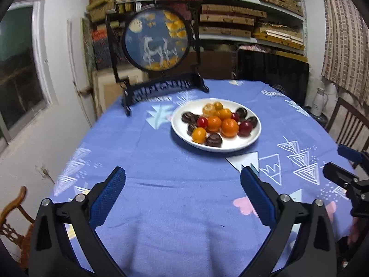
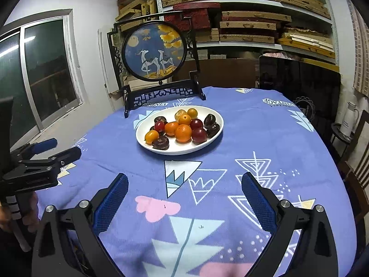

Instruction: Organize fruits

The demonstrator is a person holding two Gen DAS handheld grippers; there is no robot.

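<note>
Ahead, fruit plate [image 1: 251, 136] beyond both my wide-spread, empty claws.
Only my right claw [image 2: 184, 191] sees my left claw [image 1: 183, 190] sideways.

Glossy plate [image 2: 215, 131], matt cloth tablecloth [image 2: 253, 138]

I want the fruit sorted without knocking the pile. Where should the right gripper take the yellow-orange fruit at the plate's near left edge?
Probably across the middle of the yellow-orange fruit, coming down from above and the near left. That side faces bare plate rim, while a dark fruit sits close on its right. The right gripper is open.
</note>
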